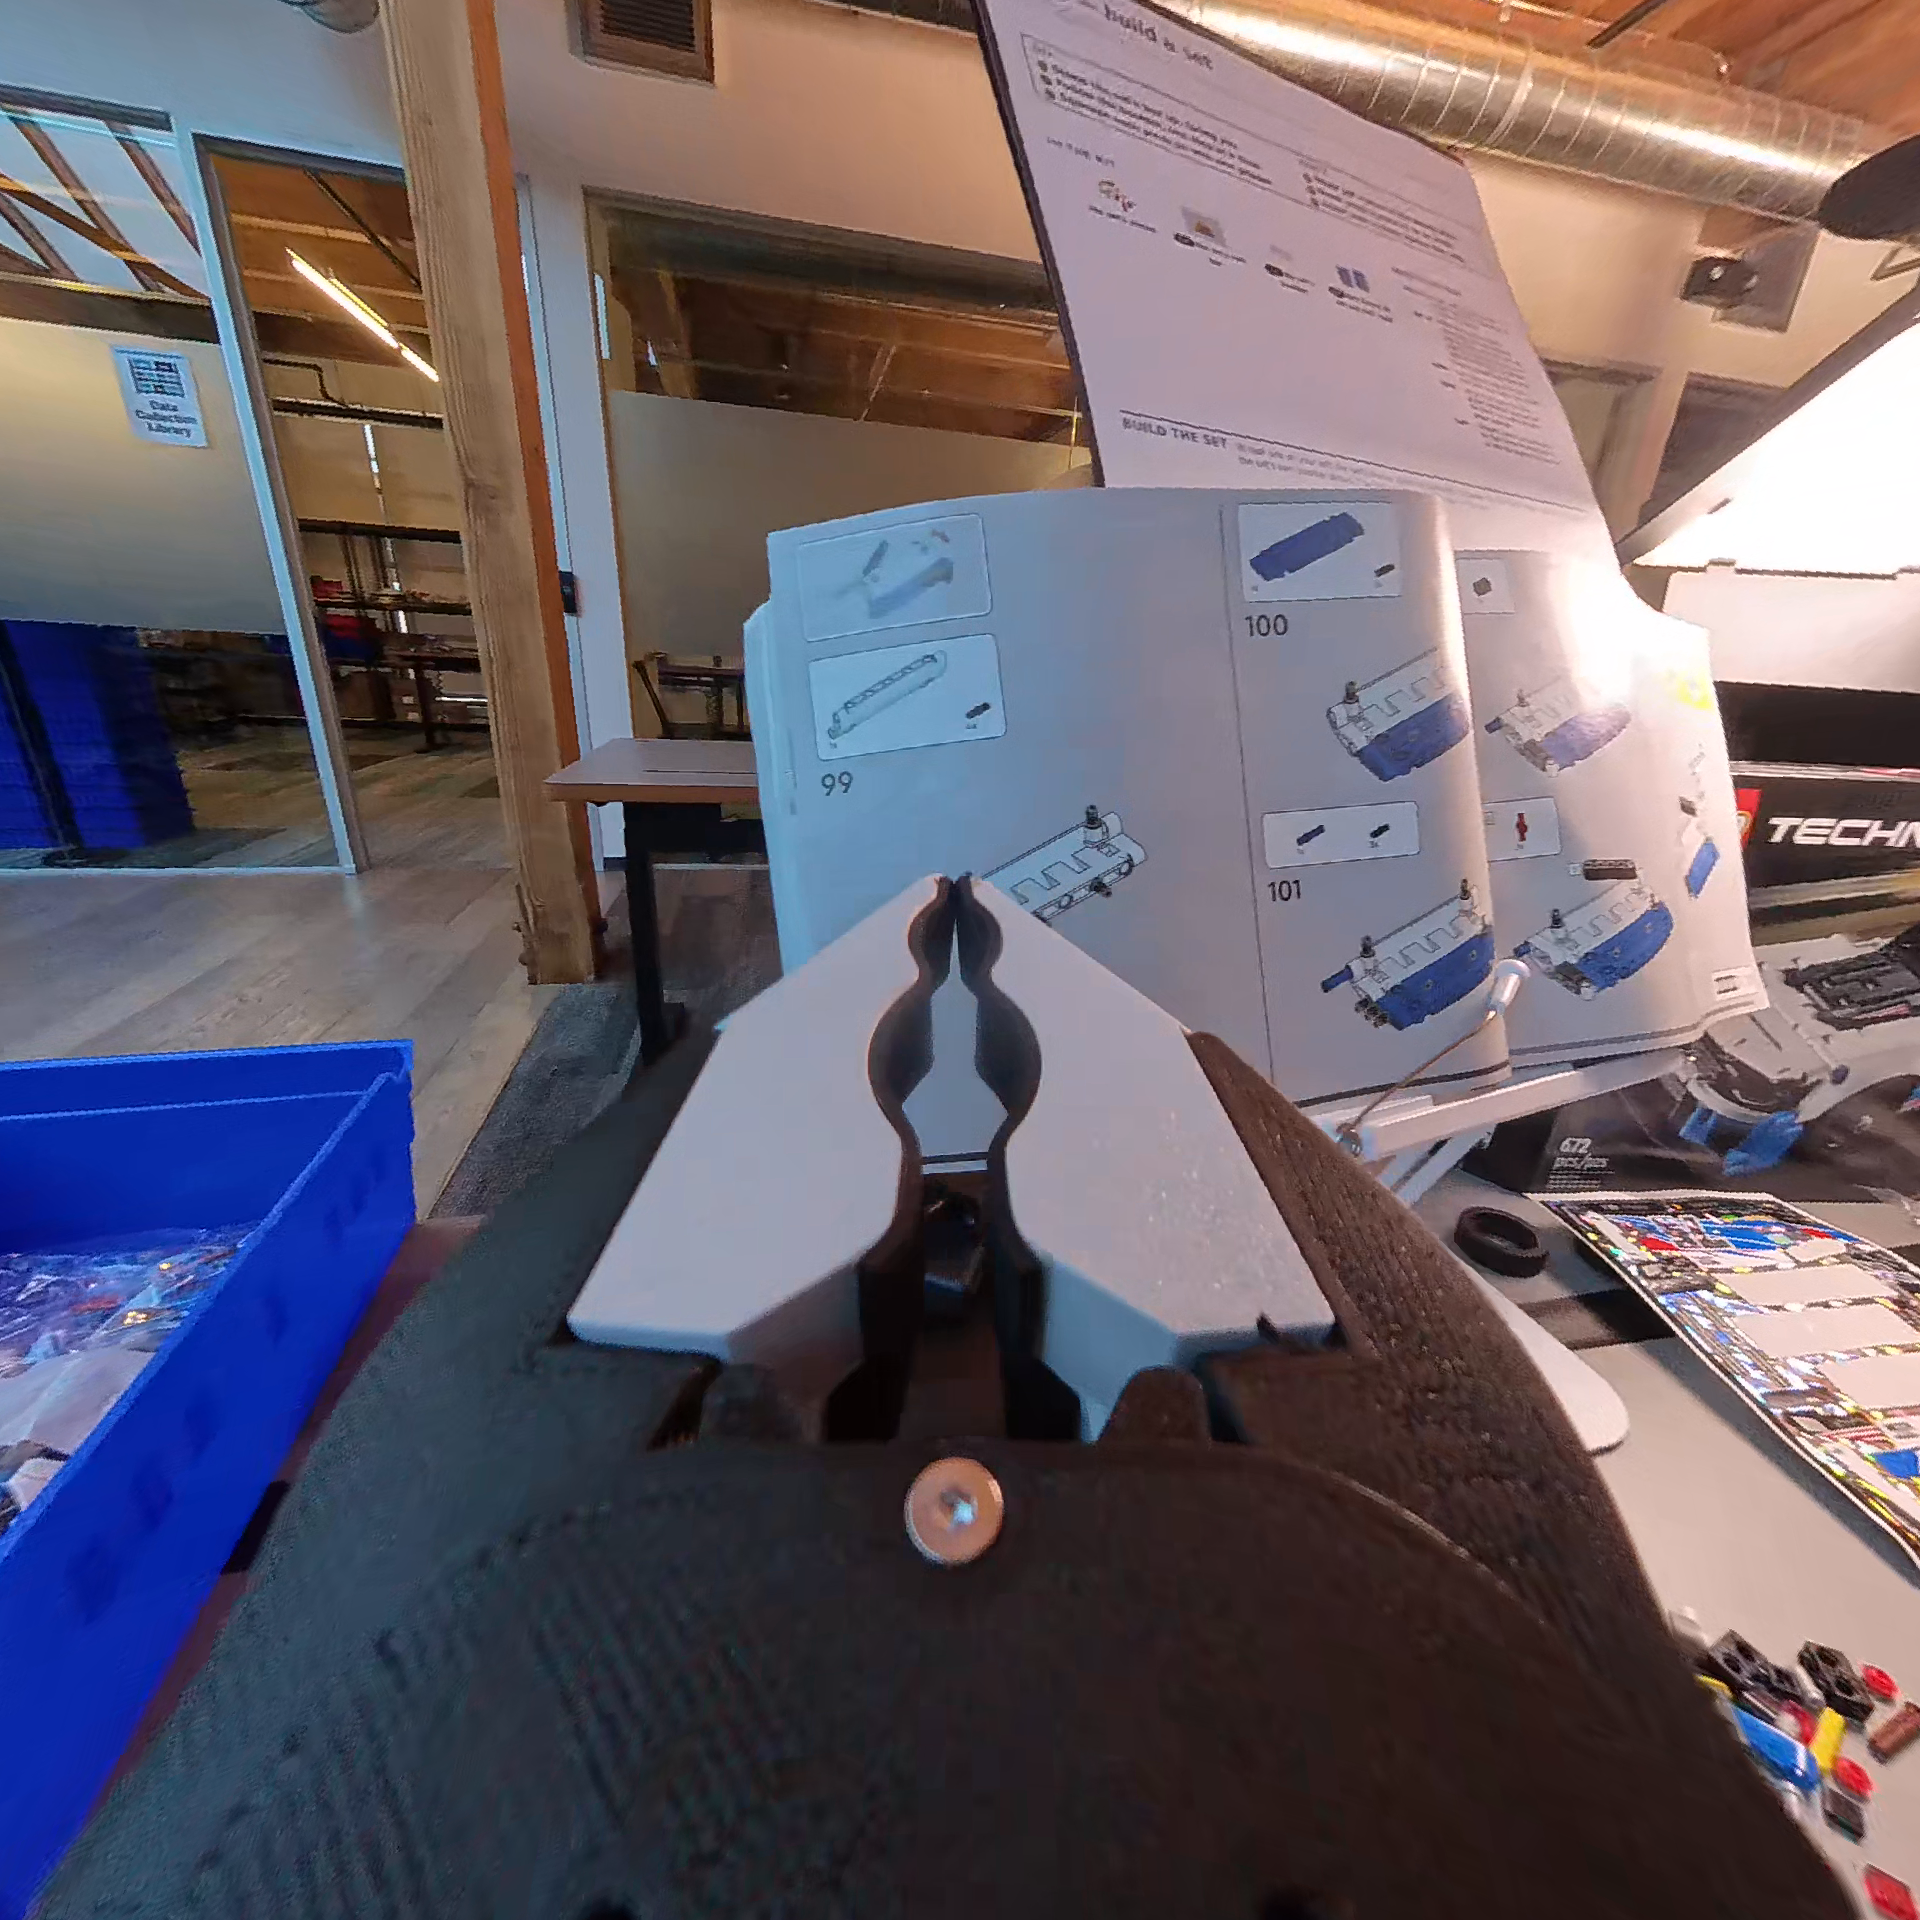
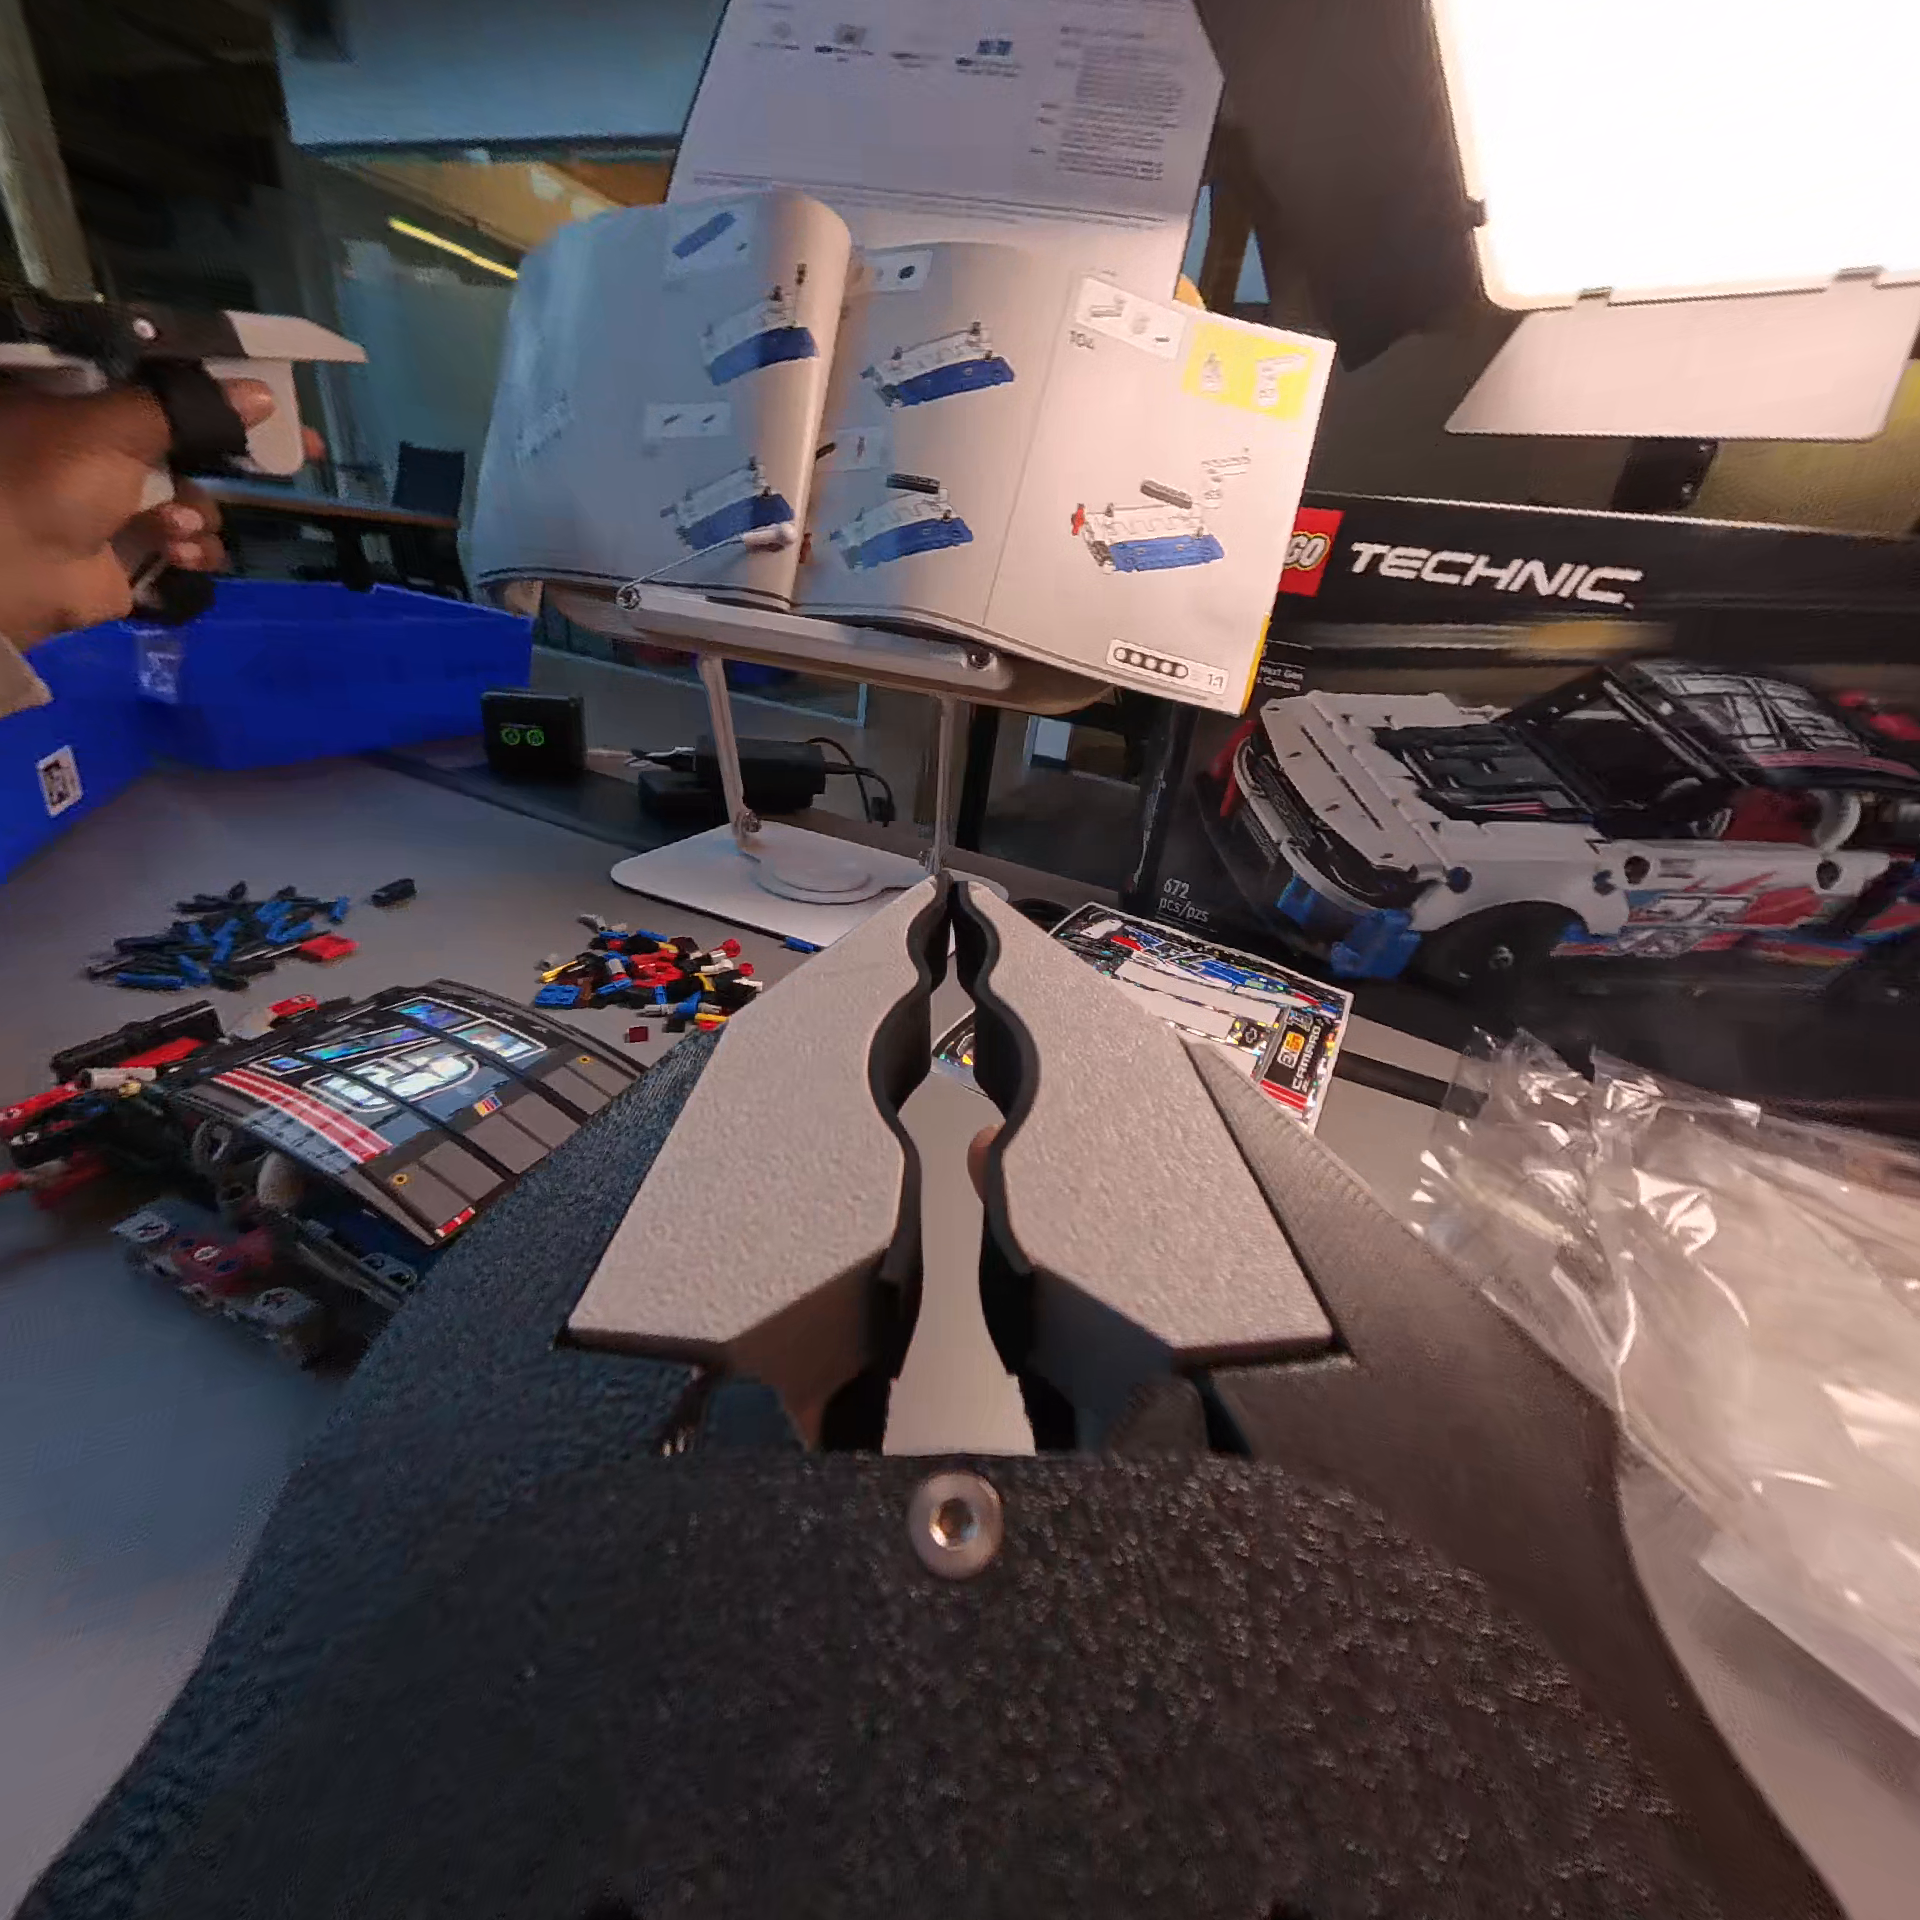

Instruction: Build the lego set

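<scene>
My left gripper [image 1: 955, 885] is shut and empty, raised and pointing at the open instruction booklet [image 1: 1143, 748] on its stand. My right gripper [image 2: 951, 886] is shut and empty, held above the grey table [image 2: 468, 873]. A partly built car body [image 2: 301, 1112] with a dark sticker sheet lying over it sits at the left in the right wrist view. Two piles of loose pieces lie behind it: blue and black pins [image 2: 218, 935] and mixed coloured parts [image 2: 655, 971]. The left gripper [image 2: 265, 384] also shows far left in the right wrist view, in a hand.
A blue bin [image 1: 197, 1278] with bagged parts stands at the left. The set's box [image 2: 1558, 790] stands at the right, a sticker sheet [image 2: 1216, 997] before it. Crumpled clear plastic bags [image 2: 1683, 1299] lie at the right. A lamp [image 2: 1683, 145] shines above. The booklet stand's base [image 2: 790, 873] sits mid-table. There is about 50 cm between the tips of the two grippers.
</scene>
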